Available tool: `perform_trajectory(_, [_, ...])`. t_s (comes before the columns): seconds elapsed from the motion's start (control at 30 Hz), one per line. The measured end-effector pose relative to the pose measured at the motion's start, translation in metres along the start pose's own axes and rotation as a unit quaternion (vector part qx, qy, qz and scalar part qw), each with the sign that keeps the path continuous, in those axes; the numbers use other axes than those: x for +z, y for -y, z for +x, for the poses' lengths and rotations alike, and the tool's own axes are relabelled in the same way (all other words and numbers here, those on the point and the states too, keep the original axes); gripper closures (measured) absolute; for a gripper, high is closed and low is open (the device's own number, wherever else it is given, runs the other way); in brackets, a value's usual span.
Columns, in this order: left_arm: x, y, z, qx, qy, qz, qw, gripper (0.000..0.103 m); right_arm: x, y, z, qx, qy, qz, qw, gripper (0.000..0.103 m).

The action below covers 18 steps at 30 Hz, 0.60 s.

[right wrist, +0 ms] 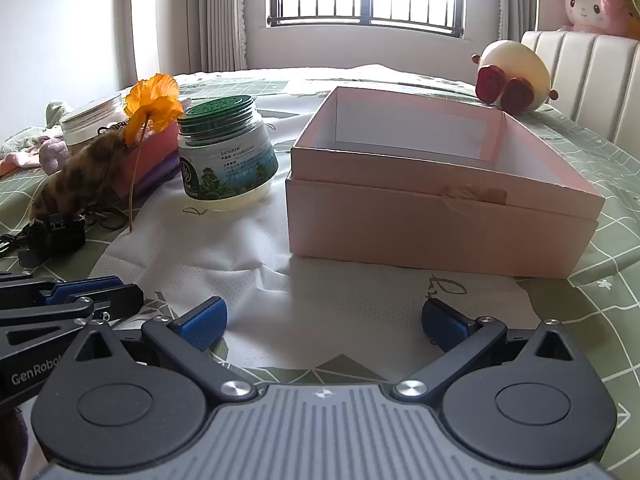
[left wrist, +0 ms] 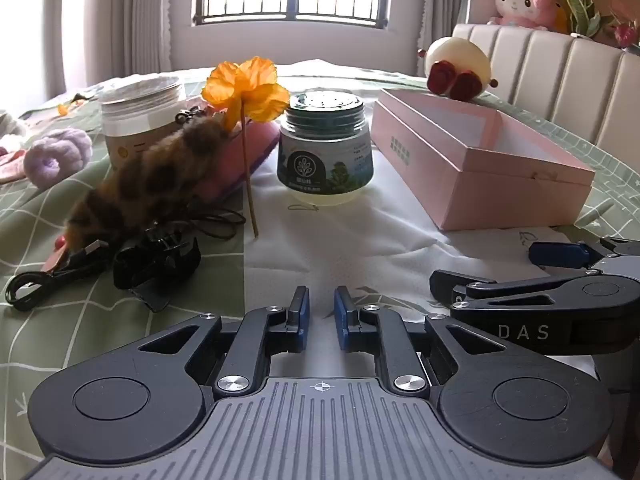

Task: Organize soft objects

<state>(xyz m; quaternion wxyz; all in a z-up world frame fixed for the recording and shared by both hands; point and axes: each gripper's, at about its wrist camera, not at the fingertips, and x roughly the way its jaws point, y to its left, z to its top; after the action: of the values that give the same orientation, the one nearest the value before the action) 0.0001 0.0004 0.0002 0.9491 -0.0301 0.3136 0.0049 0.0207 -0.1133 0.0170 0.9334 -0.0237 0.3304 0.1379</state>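
An open, empty pink box sits on the bed at the right. A cream round plush with red feet lies behind it. A brown spotted furry toy lies at the left, with a purple knitted soft ring farther left. My left gripper hovers low over the white cloth, jaws nearly closed with a small gap, holding nothing. My right gripper is wide open and empty in front of the box; it also shows in the left wrist view.
An orange fabric flower stands beside a green-lidded jar. A clear-lidded tub, a pink pouch and black cables lie left. A pink plush sits above the padded headboard.
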Motion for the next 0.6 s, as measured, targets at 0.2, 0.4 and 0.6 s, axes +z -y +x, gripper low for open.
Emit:
perform_trajectory(0.2, [0.0003, 0.0001, 0.0, 0.001, 0.0, 0.001, 1.0, 0.087, -0.0001, 0.0001, -0.0002, 0.0, 0.0, 0.0, 1.0, 0.0])
perform_trajectory(0.4, [-0.0001, -0.0001, 0.0, 0.0, 0.001, 0.0, 1.0, 0.087, -0.0001, 0.0001, -0.0001, 0.0, 0.0, 0.0, 1.0, 0.0])
perform_trajectory(0.6, [-0.0001, 0.0, 0.0, 0.0, 0.002, 0.001, 1.0, 0.087, -0.0001, 0.0002, 0.0, 0.0, 0.0, 0.0, 1.0, 0.0])
